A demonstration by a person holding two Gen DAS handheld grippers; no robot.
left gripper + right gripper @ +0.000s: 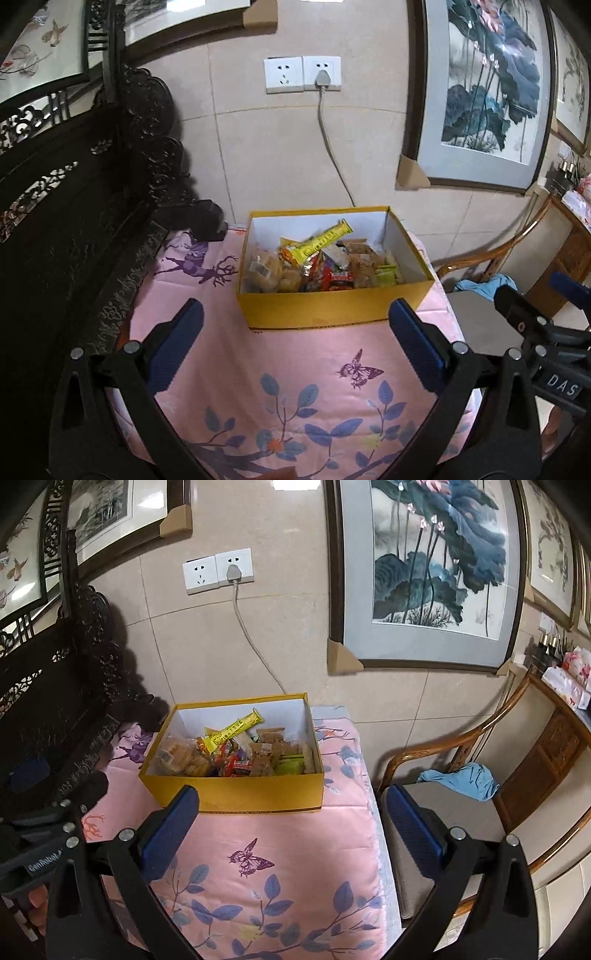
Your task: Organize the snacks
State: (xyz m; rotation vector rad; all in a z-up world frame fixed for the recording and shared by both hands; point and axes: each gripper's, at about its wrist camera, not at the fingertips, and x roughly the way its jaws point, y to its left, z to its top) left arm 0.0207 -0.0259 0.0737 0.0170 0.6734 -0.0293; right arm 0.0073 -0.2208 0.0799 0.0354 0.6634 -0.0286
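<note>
A yellow cardboard box (pixel 332 310) stands on a table with a pink floral cloth (pixel 295 376), near the wall. It holds several wrapped snacks, with a long yellow packet (pixel 325 240) lying on top. The box also shows in the right wrist view (pixel 258 794), with the yellow packet (pixel 236 729) on top. My left gripper (pixel 295 314) is open and empty, just short of the box's front wall. My right gripper (pixel 291 797) is open and empty, in front of the box's right front corner. The right gripper's body shows at the right edge of the left wrist view (pixel 535 332).
A dark carved wooden cabinet (pixel 74 221) stands against the table's left side. A wooden chair (pixel 461 812) with a blue cloth (pixel 461 779) on its seat stands right of the table. A plugged cable (pixel 332 147) hangs down the wall behind the box.
</note>
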